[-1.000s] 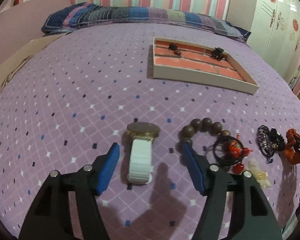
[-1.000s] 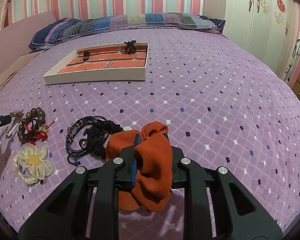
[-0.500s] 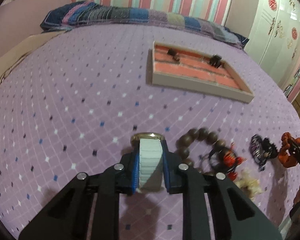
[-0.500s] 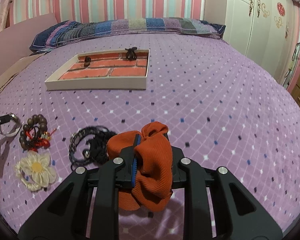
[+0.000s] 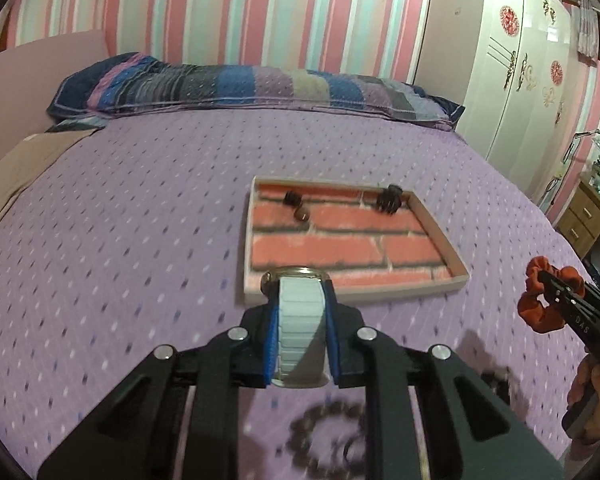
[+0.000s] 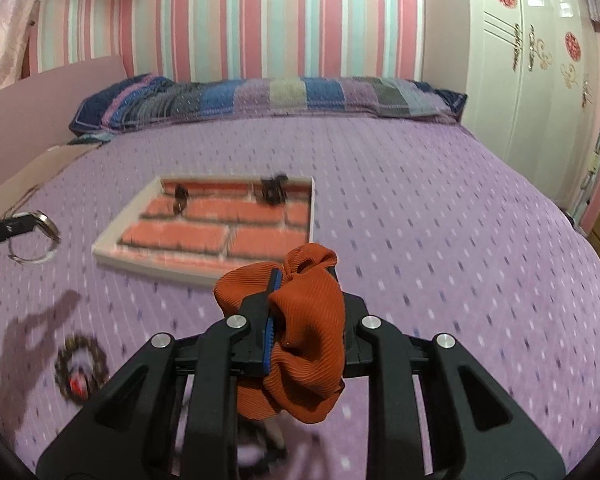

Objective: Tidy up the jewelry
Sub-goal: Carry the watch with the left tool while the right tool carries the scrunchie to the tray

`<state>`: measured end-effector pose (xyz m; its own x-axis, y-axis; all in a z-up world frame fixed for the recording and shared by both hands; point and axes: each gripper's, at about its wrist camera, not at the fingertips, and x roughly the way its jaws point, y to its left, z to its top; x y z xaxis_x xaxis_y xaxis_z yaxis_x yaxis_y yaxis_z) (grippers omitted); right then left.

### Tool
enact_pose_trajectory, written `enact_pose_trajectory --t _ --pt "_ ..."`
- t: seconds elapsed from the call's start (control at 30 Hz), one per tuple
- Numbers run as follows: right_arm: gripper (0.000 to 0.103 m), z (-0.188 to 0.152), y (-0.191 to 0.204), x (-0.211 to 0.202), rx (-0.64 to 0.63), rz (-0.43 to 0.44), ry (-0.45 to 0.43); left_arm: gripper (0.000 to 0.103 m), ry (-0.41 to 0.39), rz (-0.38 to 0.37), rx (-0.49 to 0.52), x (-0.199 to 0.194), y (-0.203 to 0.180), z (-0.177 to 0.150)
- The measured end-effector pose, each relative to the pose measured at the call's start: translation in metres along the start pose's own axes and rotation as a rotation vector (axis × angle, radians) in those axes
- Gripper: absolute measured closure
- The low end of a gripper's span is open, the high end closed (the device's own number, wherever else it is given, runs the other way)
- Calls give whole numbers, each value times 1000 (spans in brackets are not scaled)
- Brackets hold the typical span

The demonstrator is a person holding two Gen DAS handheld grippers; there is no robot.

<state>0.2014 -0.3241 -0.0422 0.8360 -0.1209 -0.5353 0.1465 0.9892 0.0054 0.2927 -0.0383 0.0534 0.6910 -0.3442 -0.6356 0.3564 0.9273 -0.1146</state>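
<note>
The left gripper [image 5: 302, 336] is clamped on a watch [image 5: 300, 332] with a white link band and a gold case; its blue pads press the band from both sides, and the watch is held up off the purple bedspread [image 5: 120, 240]. The right gripper [image 6: 306, 332] is clamped on an orange scrunchie [image 6: 300, 340], which bunches up between and over its pads, also clear of the bed.

Farther away, in the middle of the bed, lies a shallow tray [image 5: 356, 294] with pale walls and a brick-patterned floor. Two small dark pieces [image 5: 390, 198] sit at its far end, one toward the left and one toward the right; they are too blurred to tell what they are.

Near the grippers, on the bedspread, a bracelet of dark round beads [image 6: 80, 368] lies with something red inside its ring. A striped pillow [image 5: 252, 88] runs along the far edge of the bed, and a white wardrobe [image 6: 540, 60] stands at the right.
</note>
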Motion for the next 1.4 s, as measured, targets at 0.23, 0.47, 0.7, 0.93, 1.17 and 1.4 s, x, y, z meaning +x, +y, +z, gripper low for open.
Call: enact_pose_trajectory --t 0.23,0.47,0.7,0.93,1.17,1.4 --pt "81 60 20 84 -21 31 21 83 54 -41 13 82 -10 47" --pt "81 87 31 179 -14 31 109 83 141 -38 5 170 -7 69" --pt "81 83 33 241 -18 -5 211 83 229 -9 -5 231 3 68" --pt "81 77 32 274 -19 -31 306 83 249 14 28 248 0 72" --pt "78 76 31 285 -30 -44 364 82 272 30 31 257 1 74" --pt "42 79 27 283 -18 -25 380 60 292 46 39 253 -3 73"
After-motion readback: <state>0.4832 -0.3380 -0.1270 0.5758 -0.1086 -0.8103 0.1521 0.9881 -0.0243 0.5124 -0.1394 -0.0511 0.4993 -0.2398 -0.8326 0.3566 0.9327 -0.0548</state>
